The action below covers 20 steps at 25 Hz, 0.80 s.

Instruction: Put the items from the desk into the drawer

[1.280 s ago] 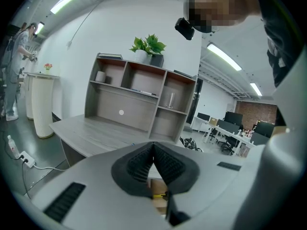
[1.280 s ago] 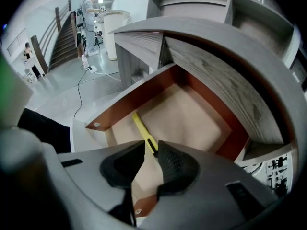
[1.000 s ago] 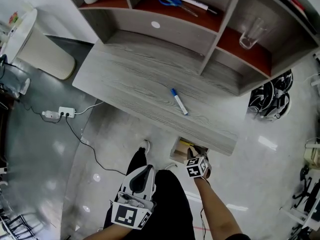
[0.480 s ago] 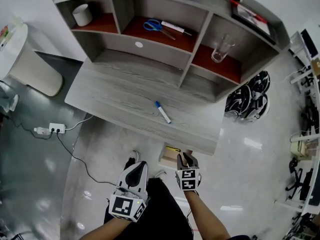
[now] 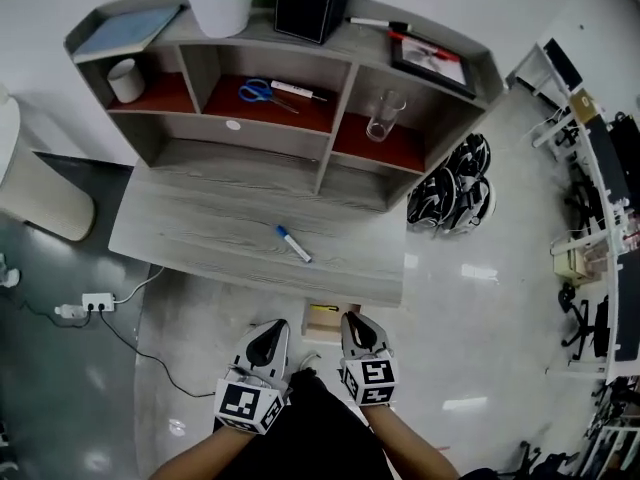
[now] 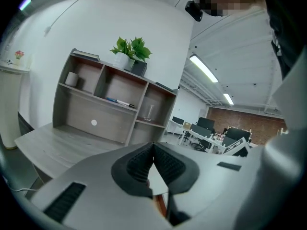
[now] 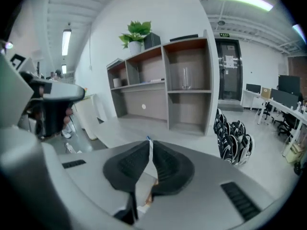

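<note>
1. The grey wood-grain desk (image 5: pixel 180 228) carries one loose item on its open surface. Stand square to the front edge so you can reach over it without leaning on it.
2. The small pale wooden drawer (image 5: pixel 308 326) stands open beneath the front edge, toward the right front corner. Leave it open and keep your arms out of its path.
3. Your left gripper (image 5: pixel 268 332) and right gripper (image 5: pixel 356 320) both hang low, just in front of the drawer. Each has its jaws pressed together with nothing between them. Part the right one's jaws wide before you go down.
4. The white marker pen with a blue cap (image 5: pixel 293 244) lies aslant near the middle of the front edge. I'd take it across the barrel, jaws square to its length, so it doesn't roll.
</note>
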Each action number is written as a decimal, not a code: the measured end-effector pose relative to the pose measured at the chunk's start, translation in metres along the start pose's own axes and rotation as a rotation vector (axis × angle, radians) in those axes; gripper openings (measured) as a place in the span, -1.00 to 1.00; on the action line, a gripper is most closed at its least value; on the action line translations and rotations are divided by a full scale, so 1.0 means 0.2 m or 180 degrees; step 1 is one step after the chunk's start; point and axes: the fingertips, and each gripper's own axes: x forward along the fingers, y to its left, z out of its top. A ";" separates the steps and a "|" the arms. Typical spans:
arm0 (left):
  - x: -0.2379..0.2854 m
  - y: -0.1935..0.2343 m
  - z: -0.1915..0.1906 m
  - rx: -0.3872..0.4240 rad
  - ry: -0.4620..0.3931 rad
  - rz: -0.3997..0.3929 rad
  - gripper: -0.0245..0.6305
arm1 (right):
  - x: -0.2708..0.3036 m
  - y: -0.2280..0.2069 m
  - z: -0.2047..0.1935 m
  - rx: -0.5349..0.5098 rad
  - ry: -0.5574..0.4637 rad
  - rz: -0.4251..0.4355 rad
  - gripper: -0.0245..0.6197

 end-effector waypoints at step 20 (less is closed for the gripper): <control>0.04 0.03 0.45 0.0380 -0.0306 -0.0554 -0.89 | -0.31 0.44 0.97 -0.0524 -0.1559 -0.0167 -0.86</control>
